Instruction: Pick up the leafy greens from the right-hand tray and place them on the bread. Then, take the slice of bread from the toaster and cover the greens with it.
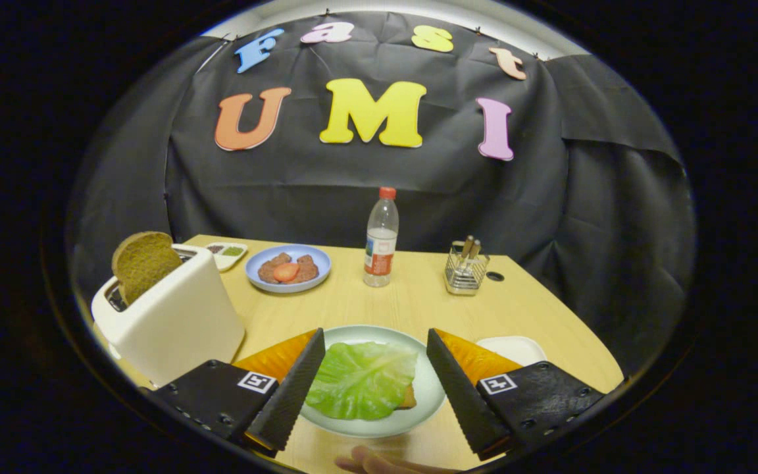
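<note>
The gripper [375, 352] is hanging over the near edge of the wooden table [412, 303], its 2 fingers [293, 388] spread wide apart and pinching nothing. Lying between those fingers is a pale green plate [429, 395], and on it the leafy greens [360, 380] are sitting flat, a big crinkled lettuce leaf draped over the bread [408, 397], which is peeking out as a small toasted corner from under the leaf's right side. The greens are lying free, touched by neither finger. Off to the left, just beside the left finger, a white toaster [172, 316] is standing upright, with 1 brown slice of bread [143, 261] poking up out of its slot. Beyond the toaster a small white dish [226, 255] is holding dabs of something green and something dark. Near it, further along the table, a blue plate [289, 268] is carrying brownish pieces and a red slice, too small to tell exactly what. A clear bottle [381, 238] with a red cap is standing upright at mid-table, and to its right a wire holder [466, 272] is holding a couple of utensils. Behind the right finger the rim of a white tray [510, 347] is showing. At the near table edge, fingertips of a person's hand [379, 462] are resting.
</note>
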A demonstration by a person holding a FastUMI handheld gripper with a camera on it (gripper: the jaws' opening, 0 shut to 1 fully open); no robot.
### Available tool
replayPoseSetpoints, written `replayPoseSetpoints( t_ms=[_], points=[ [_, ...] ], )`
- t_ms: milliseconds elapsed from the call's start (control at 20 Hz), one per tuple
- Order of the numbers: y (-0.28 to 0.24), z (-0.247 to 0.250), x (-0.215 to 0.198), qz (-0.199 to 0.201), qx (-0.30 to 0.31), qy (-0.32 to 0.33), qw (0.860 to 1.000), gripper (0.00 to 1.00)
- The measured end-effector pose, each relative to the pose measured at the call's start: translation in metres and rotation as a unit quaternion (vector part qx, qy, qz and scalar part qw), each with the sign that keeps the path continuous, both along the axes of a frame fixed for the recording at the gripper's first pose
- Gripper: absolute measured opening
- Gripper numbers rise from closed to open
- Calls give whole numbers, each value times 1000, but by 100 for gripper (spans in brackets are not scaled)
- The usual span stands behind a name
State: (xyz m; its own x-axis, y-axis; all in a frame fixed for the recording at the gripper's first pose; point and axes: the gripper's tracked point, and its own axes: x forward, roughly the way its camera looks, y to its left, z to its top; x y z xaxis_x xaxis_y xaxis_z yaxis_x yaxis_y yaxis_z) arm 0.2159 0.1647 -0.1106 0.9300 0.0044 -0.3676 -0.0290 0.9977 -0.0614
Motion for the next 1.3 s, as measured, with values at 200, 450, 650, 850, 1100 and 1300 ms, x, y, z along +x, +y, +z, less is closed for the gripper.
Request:
replayPoseSetpoints(
  t_ms=[200,450,650,850,1100,1300],
  points=[
    [33,44,-26,15,24,-50,998,96],
    [92,76,-47,59,37,-72,995,96],
    [135,90,-52,91,36,-82,992,96],
    [169,87,-49,108,42,-79,990,96],
    [205,67,-33,111,31,-68,991,96],
    [215,55,-17,100,32,-58,993,96]
  ],
)
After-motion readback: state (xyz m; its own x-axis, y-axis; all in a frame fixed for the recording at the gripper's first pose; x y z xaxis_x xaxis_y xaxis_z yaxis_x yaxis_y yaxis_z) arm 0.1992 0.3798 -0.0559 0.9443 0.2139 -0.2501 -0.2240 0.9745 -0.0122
